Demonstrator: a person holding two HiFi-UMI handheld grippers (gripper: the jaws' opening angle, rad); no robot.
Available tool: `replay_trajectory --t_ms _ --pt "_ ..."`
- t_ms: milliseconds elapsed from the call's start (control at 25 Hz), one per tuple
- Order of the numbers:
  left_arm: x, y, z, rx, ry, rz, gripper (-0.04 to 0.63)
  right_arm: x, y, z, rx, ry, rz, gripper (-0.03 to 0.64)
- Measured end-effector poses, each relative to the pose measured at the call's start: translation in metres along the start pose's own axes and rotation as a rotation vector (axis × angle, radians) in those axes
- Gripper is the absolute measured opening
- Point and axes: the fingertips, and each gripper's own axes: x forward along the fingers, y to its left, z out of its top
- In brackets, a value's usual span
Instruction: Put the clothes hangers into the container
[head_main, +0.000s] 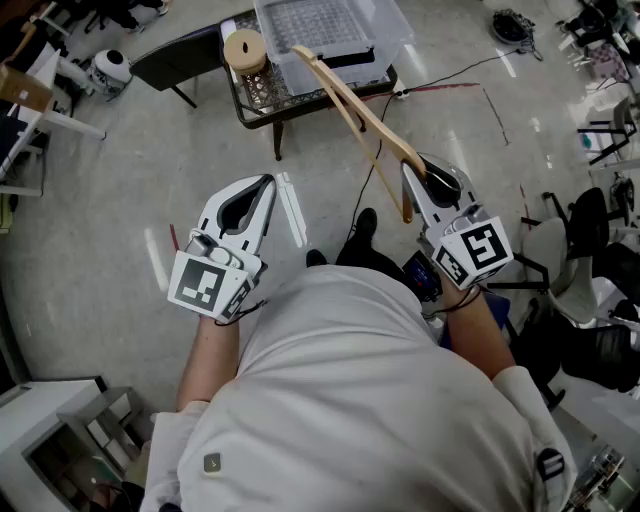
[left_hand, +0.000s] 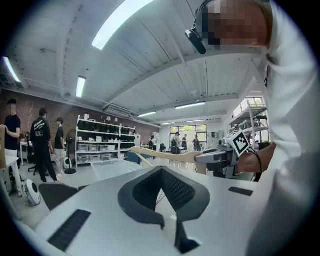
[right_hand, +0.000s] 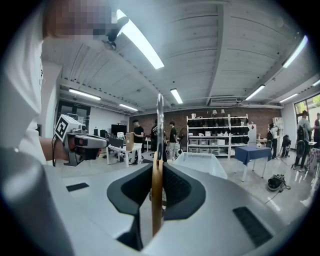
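A wooden clothes hanger (head_main: 350, 105) is held by one end in my right gripper (head_main: 410, 172), which is shut on it. The hanger's far end reaches over the rim of the clear plastic container (head_main: 330, 30). In the right gripper view the hanger (right_hand: 157, 195) stands edge-on between the pads, its metal hook (right_hand: 160, 120) pointing up, with the container (right_hand: 202, 162) ahead. My left gripper (head_main: 268, 185) hovers to the left at about the same height, shut with nothing in it. From the left gripper view I see the hanger (left_hand: 165, 156) and the right gripper (left_hand: 220, 160) off to the right.
The container sits on a dark low table (head_main: 260, 95) beside a round tan roll (head_main: 245, 48). A cable (head_main: 450, 75) runs across the floor, and a white strip (head_main: 292, 208) lies there too. Chairs (head_main: 575, 225) stand at the right. People (left_hand: 41, 145) and shelves (right_hand: 220, 132) are farther off.
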Motion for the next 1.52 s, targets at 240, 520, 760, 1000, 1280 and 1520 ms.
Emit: replay_trajectory --t_ms 240,520,760,1000,1280,1520 --pt "0.017 0.002 0.002 -0.002 -0.005 0.008 0.017 0.005 -0.016 -0.001 -0.001 0.001 0.007 0.064" --pt "0.047 0.006 0.000 -0.005 0.006 0.024 0.017 0.015 -0.043 -0.004 -0.002 -0.002 0.030 0.064" --pt "0.092 0.008 0.003 -0.008 0.016 0.035 0.017 0.025 -0.089 -0.001 -0.006 -0.012 0.051 0.066" --pt "0.152 0.017 0.004 0.000 0.035 0.070 0.017 0.035 -0.150 0.000 0.007 -0.018 0.075 0.066" --pt "0.219 0.006 0.007 -0.004 0.050 0.076 0.017 0.035 -0.217 -0.002 0.005 -0.026 0.088 0.066" --pt "0.256 -0.002 0.008 -0.007 0.055 0.070 0.017 0.033 -0.256 -0.003 0.011 -0.035 0.079 0.064"
